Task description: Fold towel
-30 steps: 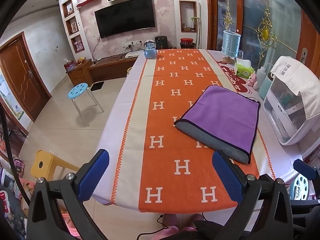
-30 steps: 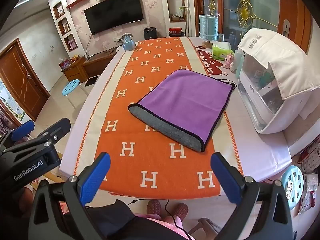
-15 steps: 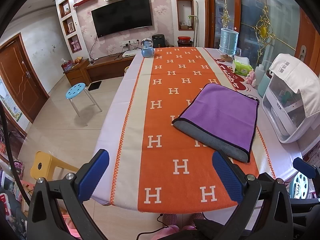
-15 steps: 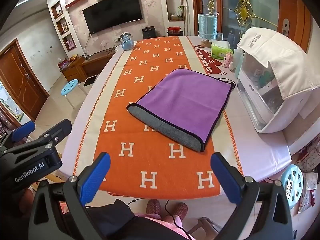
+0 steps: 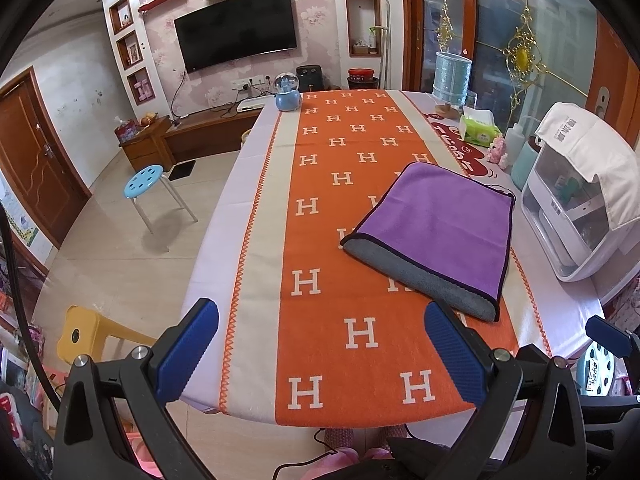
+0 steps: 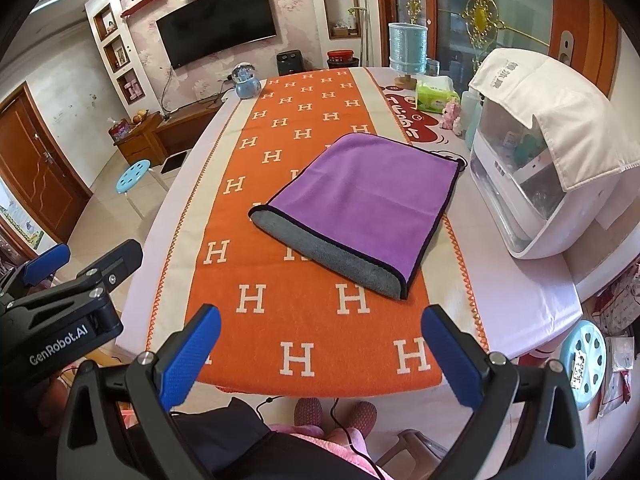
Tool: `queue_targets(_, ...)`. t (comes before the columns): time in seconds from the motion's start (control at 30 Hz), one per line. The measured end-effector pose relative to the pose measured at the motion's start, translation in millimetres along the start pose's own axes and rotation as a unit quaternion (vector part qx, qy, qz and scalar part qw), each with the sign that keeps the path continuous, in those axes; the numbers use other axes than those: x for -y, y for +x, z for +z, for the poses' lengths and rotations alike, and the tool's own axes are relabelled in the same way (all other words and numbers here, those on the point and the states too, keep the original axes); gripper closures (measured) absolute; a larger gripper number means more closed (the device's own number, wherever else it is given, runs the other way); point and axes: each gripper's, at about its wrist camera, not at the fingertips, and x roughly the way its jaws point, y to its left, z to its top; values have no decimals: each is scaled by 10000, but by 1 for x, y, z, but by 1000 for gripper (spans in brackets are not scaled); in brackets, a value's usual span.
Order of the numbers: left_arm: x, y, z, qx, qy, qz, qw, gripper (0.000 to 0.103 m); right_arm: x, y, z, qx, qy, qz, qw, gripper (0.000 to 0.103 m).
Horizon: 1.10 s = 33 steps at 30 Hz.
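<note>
- The purple towel (image 6: 360,196) lies flat on the bench (image 6: 516,300), already doubled over, grey underside showing along its near edge, beside the white appliance (image 6: 532,184).
- Our left gripper (image 5: 320,344) and right gripper (image 6: 320,344) hover near the bench's front edge, both spread wide, holding nothing, well short of the cloth.
- We judge the towel light, soft and floppy; it will sag between holds.
- We would pinch the two near corners, both layers together.
</note>
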Motion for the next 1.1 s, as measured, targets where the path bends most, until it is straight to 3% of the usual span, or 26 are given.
queue_targets(0.63, -20, 25, 7, -76, 464, -393, 9981, 1, -20, 6, -7, 50, 445, -230, 9987, 2)
queue_targets(1.1, -4, 48, 27, -133, 1042, -783, 9914, 1, -18, 0, -6, 341, 837, -498, 9947, 2)
